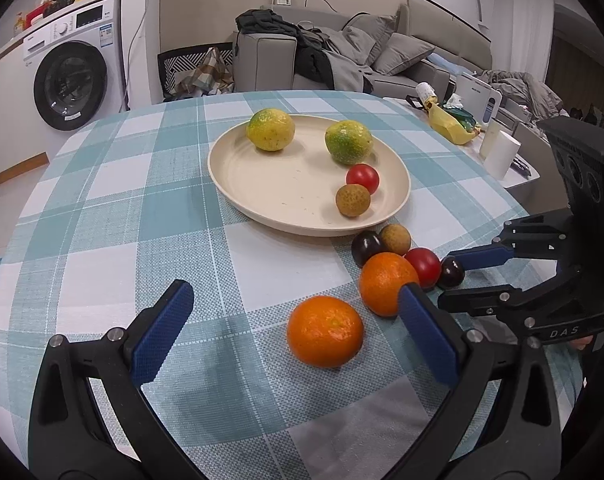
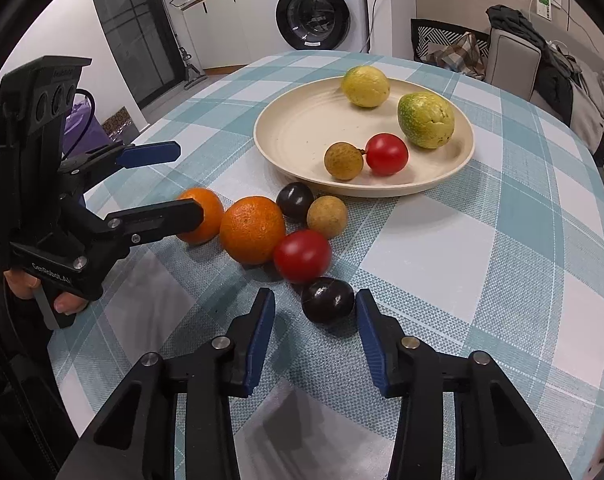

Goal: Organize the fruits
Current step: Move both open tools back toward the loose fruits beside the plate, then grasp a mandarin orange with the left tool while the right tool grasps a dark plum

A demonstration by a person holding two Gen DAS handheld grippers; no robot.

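Observation:
A cream plate (image 1: pixel 230 184) (image 2: pixel 270 152) holds two yellow-green citrus fruits, a red tomato (image 2: pixel 386 154) and a brown longan (image 2: pixel 343 161). In front of it lie two oranges, two dark plums, another longan (image 2: pixel 327 216) and a red tomato (image 2: pixel 302 255). My right gripper (image 2: pixel 315 320) (image 1: pixel 453 280) is open around the near dark plum (image 2: pixel 327 300) (image 1: pixel 451 273), with a gap at its left pad. The left gripper (image 1: pixel 296 332) (image 2: pixel 190 180) stands wide open around the near orange (image 1: pixel 325 331) (image 2: pixel 202 216), not pressing it.
The round table carries a teal checked cloth (image 1: pixel 142 208). A side table at the right holds a yellow bag (image 1: pixel 445 124) and a white roll (image 1: pixel 501 152). A washing machine (image 1: pixel 70 80) and a sofa (image 1: pixel 381 52) stand beyond the table.

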